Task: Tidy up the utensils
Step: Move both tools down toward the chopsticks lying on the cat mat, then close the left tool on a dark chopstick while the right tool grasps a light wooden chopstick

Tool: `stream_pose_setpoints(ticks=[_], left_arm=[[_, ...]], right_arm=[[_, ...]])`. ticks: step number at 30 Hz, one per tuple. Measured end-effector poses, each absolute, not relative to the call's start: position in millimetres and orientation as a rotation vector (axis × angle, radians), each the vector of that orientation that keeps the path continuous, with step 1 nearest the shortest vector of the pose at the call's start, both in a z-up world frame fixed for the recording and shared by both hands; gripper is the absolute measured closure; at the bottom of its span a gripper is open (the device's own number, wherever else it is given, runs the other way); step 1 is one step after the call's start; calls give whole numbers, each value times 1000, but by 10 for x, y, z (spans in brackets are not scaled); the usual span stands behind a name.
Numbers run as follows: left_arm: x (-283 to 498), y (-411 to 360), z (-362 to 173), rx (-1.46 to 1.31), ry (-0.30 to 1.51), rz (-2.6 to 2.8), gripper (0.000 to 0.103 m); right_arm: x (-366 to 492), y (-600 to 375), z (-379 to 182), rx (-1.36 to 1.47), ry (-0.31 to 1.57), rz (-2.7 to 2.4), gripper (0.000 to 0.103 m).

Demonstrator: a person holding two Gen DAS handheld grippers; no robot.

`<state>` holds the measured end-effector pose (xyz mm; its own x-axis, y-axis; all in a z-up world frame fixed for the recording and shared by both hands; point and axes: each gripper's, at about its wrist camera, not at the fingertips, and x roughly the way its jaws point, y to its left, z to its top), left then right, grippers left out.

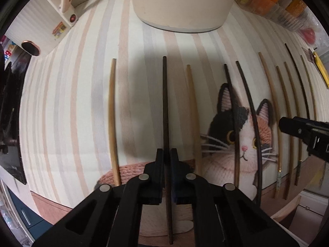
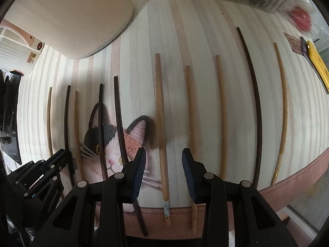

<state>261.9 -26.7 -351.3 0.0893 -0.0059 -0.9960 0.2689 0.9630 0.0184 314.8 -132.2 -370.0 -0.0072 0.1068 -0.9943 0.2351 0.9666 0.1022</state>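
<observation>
Several chopsticks, dark and light wood, lie side by side on a striped placemat with a cat picture. My left gripper is shut on a dark chopstick that points toward a cream pot. My right gripper is open, its jaws on either side of a light wooden chopstick with a patterned end, low over the mat. The left gripper also shows in the right wrist view, and the right gripper in the left wrist view.
A white appliance stands at the far left. Packets and a clear bin line the far right, with a red item and a yellow object. The mat's pink front edge is near.
</observation>
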Motion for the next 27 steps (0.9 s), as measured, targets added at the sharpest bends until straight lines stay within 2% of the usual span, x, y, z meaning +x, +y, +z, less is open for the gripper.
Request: stream_pose_setpoints(ticks=[17,18,22,25,27], left_arm=[[2900,682,-3189,105,1457,-76,100],[2910,689,-3200,105,1458,-73,100],[2974,762,-3290,98,1462,-56,100],[3054,727,-3362,97,1458,-48,100],[3112,662,-3443,92,1455,-44,100]], right_arm=[[3415,-1540,-3822,283,1626,-51,66],[3441,-1525,-3844,263,1636,-56,67],[3620,-1402,-3938,205,1652,-91,87],[3701,-1386,-3979,190,1649,-107,96],[3714,-1384,-3996,183,1639,-102,96]])
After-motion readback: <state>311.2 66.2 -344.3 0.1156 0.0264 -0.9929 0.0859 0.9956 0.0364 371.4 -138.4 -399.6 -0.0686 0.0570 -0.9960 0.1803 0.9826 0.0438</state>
